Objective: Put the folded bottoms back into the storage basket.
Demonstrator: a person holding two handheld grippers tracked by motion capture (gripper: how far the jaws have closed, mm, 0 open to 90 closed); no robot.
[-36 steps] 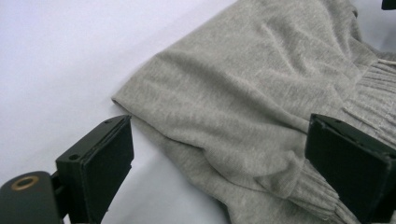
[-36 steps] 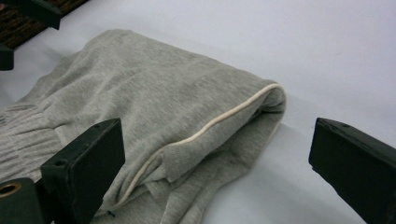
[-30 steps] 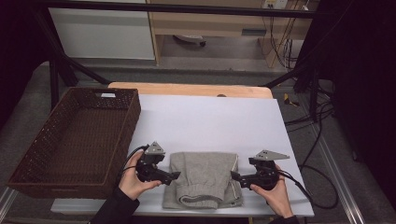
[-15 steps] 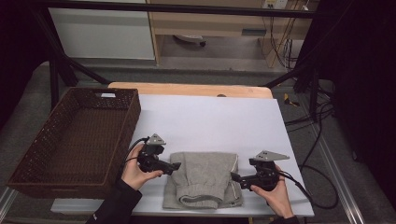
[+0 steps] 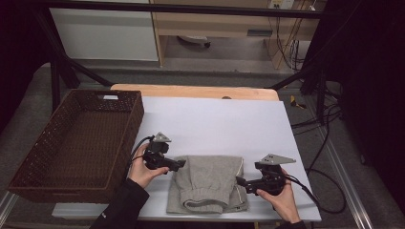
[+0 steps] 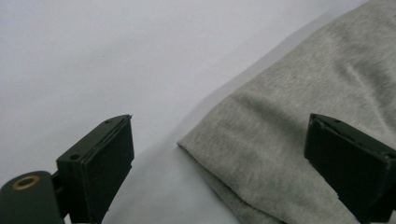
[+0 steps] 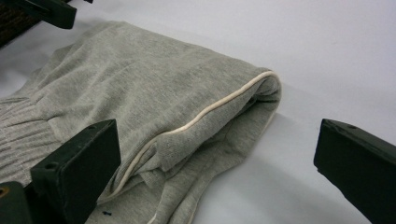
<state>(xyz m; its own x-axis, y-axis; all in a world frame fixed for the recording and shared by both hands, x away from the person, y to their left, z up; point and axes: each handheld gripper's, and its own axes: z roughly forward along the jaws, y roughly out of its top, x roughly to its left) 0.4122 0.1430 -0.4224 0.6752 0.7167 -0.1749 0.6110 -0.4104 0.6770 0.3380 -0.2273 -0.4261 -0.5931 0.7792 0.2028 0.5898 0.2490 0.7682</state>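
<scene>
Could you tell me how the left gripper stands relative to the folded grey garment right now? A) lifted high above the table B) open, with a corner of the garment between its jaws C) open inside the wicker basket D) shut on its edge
B: the left gripper stands open, its jaws wide apart on either side of a corner of the grey garment, which lies flat on the white table.

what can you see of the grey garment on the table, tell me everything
The grey garment is a soft knit, like sweatshirt fabric, folded into a compact, roughly square bundle. A ribbed band runs along its near edge, and a thin cream piping line follows the folded edge on the right. It lies flat on the white table, near the front edge, right of the brown basket. The left gripper is open at its upper left corner and the right gripper is open at its right edge; neither has clamped it.
</scene>
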